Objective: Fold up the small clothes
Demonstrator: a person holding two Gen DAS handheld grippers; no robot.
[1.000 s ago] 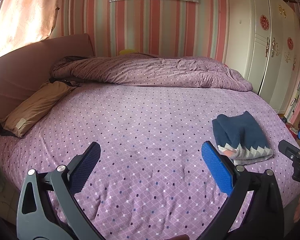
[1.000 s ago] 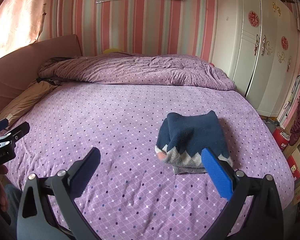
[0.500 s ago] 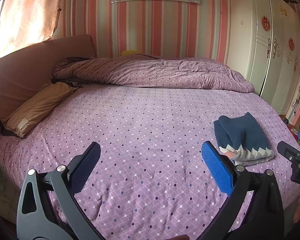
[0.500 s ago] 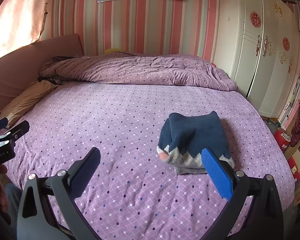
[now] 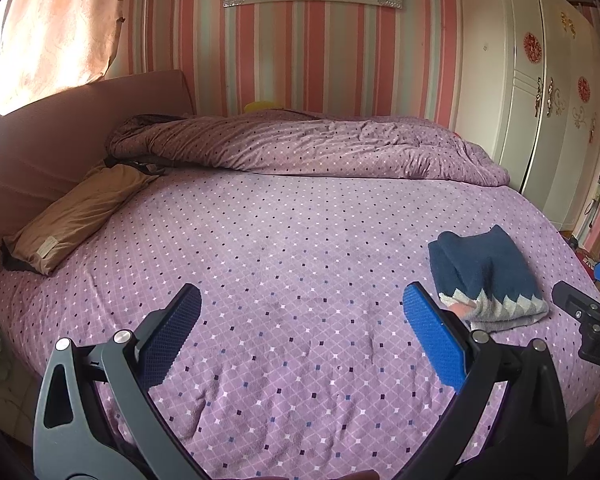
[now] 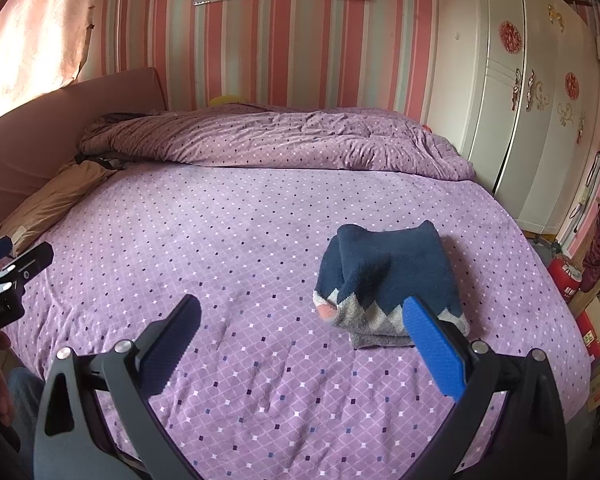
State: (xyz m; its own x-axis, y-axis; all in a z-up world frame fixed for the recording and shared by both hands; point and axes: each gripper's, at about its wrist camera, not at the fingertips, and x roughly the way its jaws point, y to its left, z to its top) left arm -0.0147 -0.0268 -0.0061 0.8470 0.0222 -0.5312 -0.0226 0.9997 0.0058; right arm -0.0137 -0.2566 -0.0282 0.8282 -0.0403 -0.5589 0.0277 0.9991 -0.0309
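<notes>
A folded navy garment (image 6: pixel 388 280) with a grey and white zigzag band and a pink patch lies on the purple dotted bed sheet (image 6: pixel 236 240). In the left wrist view the same navy garment (image 5: pixel 484 272) sits at the right. My right gripper (image 6: pixel 300 320) hovers open just in front of it, with its blue right finger overlapping the garment's near edge and nothing held. My left gripper (image 5: pixel 300 320) stands open over bare sheet (image 5: pixel 260 260), left of the garment. The tip of the right gripper shows at the left wrist view's right edge.
A bunched purple duvet (image 5: pixel 308 148) lies along the far side of the bed. A tan pillow (image 5: pixel 76 216) rests against the brown headboard (image 5: pixel 60 128) at the left. White wardrobes (image 6: pixel 520 120) stand at the right, with a red can (image 6: pixel 564 280) and boxes on the floor.
Both views have pulled slightly up and back from the bed. The folded garment lies where it was, and both grippers stay open.
</notes>
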